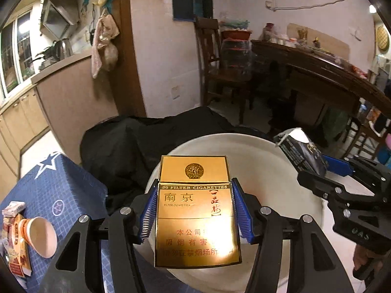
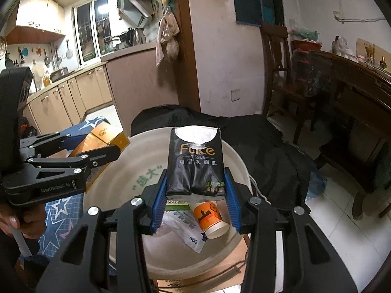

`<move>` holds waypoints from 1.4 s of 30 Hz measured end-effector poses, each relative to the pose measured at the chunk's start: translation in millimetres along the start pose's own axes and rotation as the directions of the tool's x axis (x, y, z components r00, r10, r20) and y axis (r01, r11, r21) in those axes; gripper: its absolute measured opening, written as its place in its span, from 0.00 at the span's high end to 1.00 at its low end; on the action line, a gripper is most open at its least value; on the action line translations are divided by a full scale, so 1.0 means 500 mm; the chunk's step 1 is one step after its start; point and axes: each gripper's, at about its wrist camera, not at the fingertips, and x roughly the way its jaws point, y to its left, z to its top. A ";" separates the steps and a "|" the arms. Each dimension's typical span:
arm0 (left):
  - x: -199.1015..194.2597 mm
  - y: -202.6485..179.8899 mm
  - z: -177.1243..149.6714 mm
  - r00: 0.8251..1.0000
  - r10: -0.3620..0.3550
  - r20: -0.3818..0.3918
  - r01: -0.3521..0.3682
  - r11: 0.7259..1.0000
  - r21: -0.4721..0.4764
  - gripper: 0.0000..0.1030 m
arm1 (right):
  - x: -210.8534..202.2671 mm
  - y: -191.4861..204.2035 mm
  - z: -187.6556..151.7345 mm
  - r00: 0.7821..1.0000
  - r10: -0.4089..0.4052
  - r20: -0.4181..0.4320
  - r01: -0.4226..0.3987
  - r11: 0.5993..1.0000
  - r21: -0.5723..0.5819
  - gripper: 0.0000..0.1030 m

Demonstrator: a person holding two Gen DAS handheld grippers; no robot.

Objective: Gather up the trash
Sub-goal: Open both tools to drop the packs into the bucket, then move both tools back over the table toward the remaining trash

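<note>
gold cigarette pack sits clamped in your left gripper over the white bucket; your right gripper pinches the black tissue pack there too. neither is dropped yet. only the right view shows the orange cup and wrappers already inside; only the left shows the cup and boxes left on the blue cloth.

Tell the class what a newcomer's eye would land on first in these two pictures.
First, the gold cigarette pack, clamped in the left gripper above the white bucket. Next, the black tissue packet between the pads of the right gripper, over the same bucket, where an orange paper cup already lies.
</note>
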 end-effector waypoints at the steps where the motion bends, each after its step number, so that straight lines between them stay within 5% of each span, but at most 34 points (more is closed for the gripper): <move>1: 0.002 0.003 0.001 1.000 0.002 -0.002 -0.002 1.000 -0.003 0.43 | 0.003 0.002 0.003 1.000 -0.008 -0.003 0.008 1.000 -0.002 0.57; 21: -0.048 0.040 -0.031 0.998 0.053 0.027 -0.052 0.998 -0.027 0.41 | -0.008 0.026 0.007 0.999 0.029 0.014 -0.028 1.000 -0.012 0.51; 30: -0.125 0.187 -0.149 0.987 0.159 -0.008 -0.159 0.978 -0.138 0.40 | -0.022 0.159 0.020 0.984 0.175 0.044 -0.170 0.980 -0.099 0.51; 37: -0.229 0.379 -0.289 0.950 0.300 -0.088 -0.312 0.906 -0.285 0.39 | -0.009 0.355 0.021 0.928 0.373 0.004 -0.361 0.901 -0.241 0.51; 42: -0.332 0.508 -0.392 0.892 0.430 -0.140 -0.450 0.809 -0.378 0.35 | 0.064 0.489 0.006 0.884 0.455 -0.102 -0.465 0.841 -0.276 0.51</move>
